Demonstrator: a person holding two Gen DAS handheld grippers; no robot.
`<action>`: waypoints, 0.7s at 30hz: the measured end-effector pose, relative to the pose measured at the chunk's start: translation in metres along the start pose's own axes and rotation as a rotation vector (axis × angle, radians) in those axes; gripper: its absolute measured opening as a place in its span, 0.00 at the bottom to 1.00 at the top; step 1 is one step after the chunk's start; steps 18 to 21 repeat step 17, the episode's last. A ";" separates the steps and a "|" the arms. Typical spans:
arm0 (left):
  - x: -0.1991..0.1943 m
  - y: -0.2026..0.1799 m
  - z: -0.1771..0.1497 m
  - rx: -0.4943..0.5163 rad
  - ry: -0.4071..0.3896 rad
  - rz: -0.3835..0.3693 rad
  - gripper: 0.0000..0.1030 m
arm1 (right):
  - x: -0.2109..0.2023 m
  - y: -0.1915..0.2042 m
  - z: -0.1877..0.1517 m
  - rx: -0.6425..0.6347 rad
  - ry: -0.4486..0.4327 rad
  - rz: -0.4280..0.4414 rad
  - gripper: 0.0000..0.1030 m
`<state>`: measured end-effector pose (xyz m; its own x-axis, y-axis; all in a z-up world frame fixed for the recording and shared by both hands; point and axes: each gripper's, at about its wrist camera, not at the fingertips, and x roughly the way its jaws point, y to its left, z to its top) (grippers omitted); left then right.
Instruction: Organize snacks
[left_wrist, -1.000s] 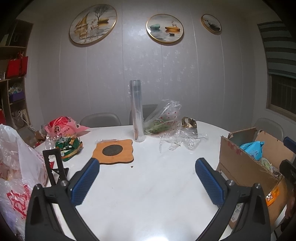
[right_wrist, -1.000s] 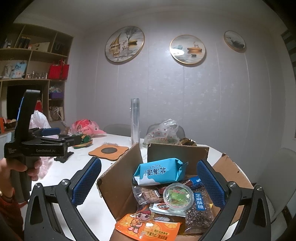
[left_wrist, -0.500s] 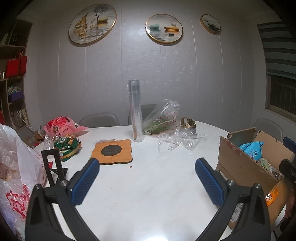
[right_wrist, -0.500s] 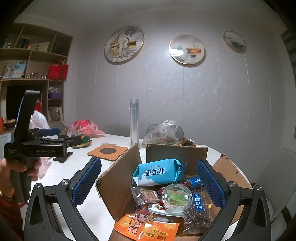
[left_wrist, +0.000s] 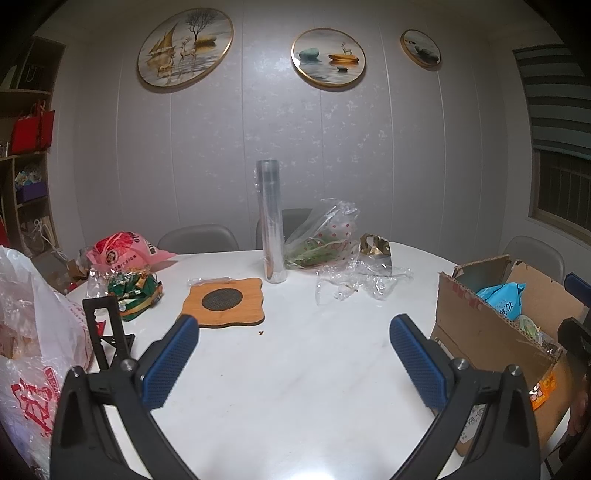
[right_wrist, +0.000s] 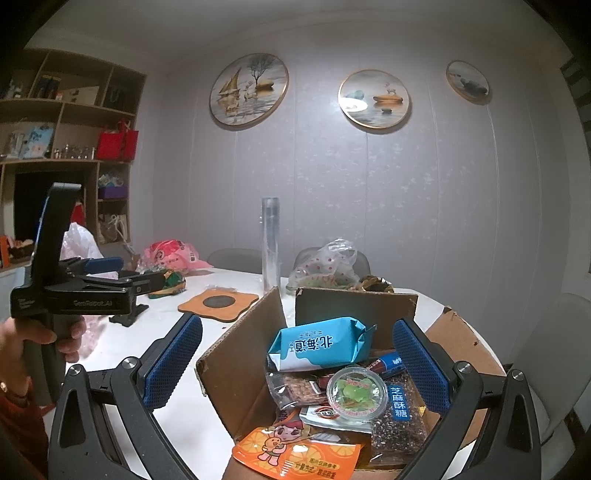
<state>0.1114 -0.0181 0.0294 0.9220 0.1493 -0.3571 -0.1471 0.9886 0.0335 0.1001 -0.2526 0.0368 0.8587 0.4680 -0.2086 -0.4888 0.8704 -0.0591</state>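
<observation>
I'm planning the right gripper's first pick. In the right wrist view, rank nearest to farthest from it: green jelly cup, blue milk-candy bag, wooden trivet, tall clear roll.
1. Green jelly cup, between the open fingers, in the box.
2. Blue milk-candy bag, just behind it.
3. Wooden trivet, left, on the table.
4. Tall clear roll, upright, farthest back.

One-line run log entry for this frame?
left hand-held gripper: open, empty, over table | right hand-held gripper: open, empty, above cardboard box | snacks in box

The left camera looks low across the white round counter (left_wrist: 295, 369) toward the wall. The right camera sits close above the open brown cardboard box (right_wrist: 236, 354). Both see the tall clear plastic tube (left_wrist: 272, 225).
</observation>
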 end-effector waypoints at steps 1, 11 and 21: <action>0.000 0.000 0.000 0.000 0.000 0.001 0.99 | 0.000 0.001 0.000 -0.003 0.000 -0.002 1.00; -0.001 0.001 0.000 -0.001 -0.001 0.001 0.99 | 0.000 0.004 0.000 0.002 0.001 0.000 1.00; -0.001 0.002 0.000 -0.001 0.000 -0.002 0.99 | 0.001 0.005 0.000 0.006 0.003 0.000 1.00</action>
